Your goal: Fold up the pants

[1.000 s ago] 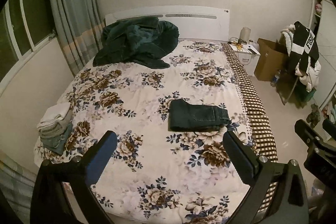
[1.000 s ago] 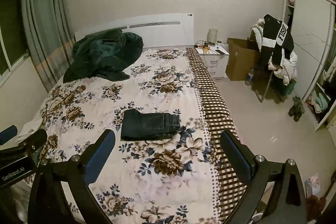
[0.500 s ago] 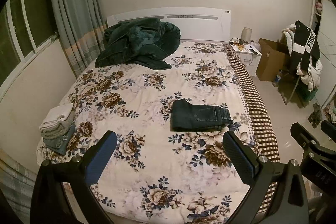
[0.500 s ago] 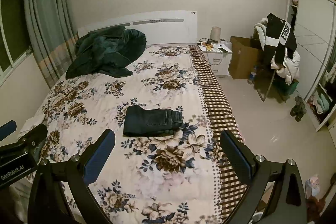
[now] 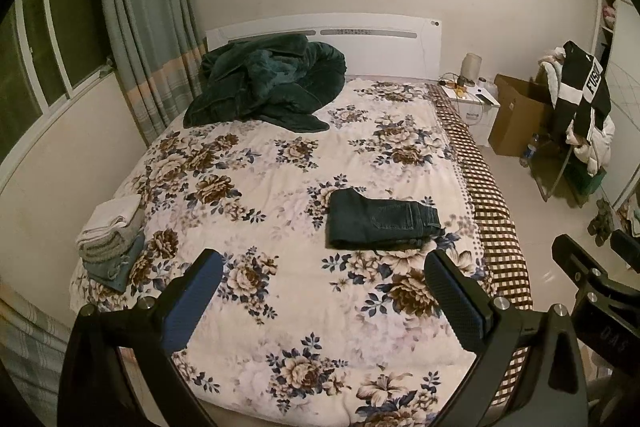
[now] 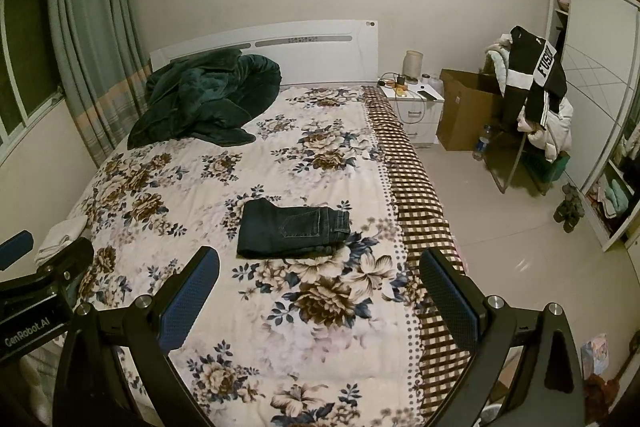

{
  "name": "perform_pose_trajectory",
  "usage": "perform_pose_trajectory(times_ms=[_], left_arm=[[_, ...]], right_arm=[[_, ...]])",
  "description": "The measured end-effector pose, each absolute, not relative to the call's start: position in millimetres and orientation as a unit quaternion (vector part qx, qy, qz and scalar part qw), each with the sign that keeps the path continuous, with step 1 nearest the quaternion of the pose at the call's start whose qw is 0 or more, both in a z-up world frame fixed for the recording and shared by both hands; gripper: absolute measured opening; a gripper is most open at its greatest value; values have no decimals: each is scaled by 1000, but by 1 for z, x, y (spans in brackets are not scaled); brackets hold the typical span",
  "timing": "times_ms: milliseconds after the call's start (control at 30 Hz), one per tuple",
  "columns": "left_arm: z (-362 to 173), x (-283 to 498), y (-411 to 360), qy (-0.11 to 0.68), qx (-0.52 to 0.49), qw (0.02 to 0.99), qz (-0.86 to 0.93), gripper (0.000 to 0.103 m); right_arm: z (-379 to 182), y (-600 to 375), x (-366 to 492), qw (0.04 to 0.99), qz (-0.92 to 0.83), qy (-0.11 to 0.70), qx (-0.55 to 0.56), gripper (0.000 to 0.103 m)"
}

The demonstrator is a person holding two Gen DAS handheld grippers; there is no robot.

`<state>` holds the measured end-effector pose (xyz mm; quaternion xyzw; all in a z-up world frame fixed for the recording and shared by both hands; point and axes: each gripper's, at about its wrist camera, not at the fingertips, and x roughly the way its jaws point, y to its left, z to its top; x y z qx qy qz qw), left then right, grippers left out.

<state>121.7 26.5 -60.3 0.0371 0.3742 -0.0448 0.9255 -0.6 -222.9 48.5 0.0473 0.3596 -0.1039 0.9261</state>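
Note:
Dark denim pants (image 5: 380,221) lie folded into a compact rectangle on the floral bedspread (image 5: 280,187), toward its right side. They also show in the right wrist view (image 6: 294,229). My left gripper (image 5: 320,291) is open and empty, held well back above the foot of the bed. My right gripper (image 6: 316,287) is open and empty too, likewise above the foot of the bed and away from the pants.
A stack of folded clothes (image 5: 112,243) sits at the bed's left edge. A dark green blanket (image 5: 264,87) is heaped near the headboard. A nightstand (image 6: 416,107), a cardboard box (image 6: 464,107) and a chair draped with clothes (image 6: 532,99) stand right of the bed.
Both grippers have drawn back and up from the bed, so the folded pants look smaller and farther away. The pants have not moved.

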Motion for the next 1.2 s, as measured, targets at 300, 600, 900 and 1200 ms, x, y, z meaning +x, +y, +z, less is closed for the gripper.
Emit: perform_pose_trajectory(times_ms=[300,600,900,1200], left_arm=[[-61,116,29,373,35,926,-42,103],[-57,113,28,372,33,927,-39,103],[-57,113,29,372,34,927,-40,103],[-57,112,29,372,33,927,-39,103]], right_arm=[[47,-221,-1,926,-104,360,48,102],[46,-220,-3,926,-103,360,49,102],[45,-220,-2,926,-102,360,47,102],[44,-219,-2,926,-102,361,48,102]])
